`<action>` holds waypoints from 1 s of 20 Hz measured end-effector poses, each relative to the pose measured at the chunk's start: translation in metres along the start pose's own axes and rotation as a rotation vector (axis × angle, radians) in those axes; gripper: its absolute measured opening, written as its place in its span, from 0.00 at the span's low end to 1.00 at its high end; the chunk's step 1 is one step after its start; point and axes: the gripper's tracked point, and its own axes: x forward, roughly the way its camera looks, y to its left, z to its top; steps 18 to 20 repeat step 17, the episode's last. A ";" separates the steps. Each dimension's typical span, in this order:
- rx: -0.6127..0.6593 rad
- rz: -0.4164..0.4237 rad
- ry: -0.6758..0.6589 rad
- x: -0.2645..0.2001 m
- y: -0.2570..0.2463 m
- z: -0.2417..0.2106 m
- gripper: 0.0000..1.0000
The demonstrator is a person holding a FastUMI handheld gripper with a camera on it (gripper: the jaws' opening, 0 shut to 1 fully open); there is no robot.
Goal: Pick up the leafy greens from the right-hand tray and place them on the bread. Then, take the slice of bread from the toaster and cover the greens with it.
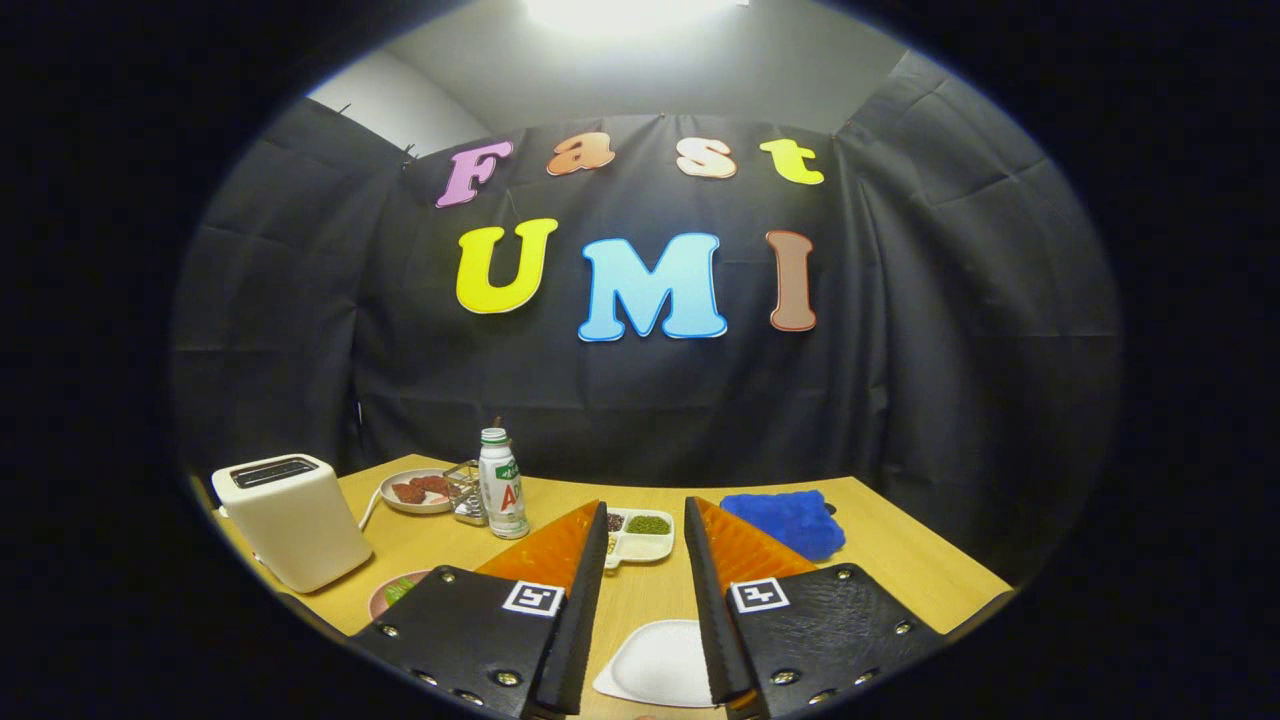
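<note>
Your toaster (292,520) stands at the table's (900,565) left edge, pale and boxy, with its dark top slot facing up; you cannot tell from here whether a slice sits inside. Just beside its near corner, by the table's front-left edge, a pinkish plate (392,592) carries a bit of leafy green, half hidden behind your left finger. Toward the back edge sit a small plate of reddish food (418,491), a clear little container (464,492) and an upright white bottle (502,484), grouped closely together.

Your gripper (645,560) hangs above the table's middle with its fingers spread apart and nothing between them. Through that gap you see bare tabletop, then a white divided tray (640,538) further back, one compartment holding green bits. Near the front edge, between the finger bases, lies a white plate (660,662), its surface bare where it shows.

Right of the right finger, a blue cloth (788,520) lies crumpled toward the back; the right-hand stretch of tabletop out to its corner is open wood
</note>
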 end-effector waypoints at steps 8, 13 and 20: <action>0.004 -0.048 -0.023 -0.015 -0.105 0.009 0.46; -0.020 -0.093 -0.039 -0.029 -0.175 0.008 0.46; -0.086 -0.127 -0.056 -0.042 -0.227 0.004 0.46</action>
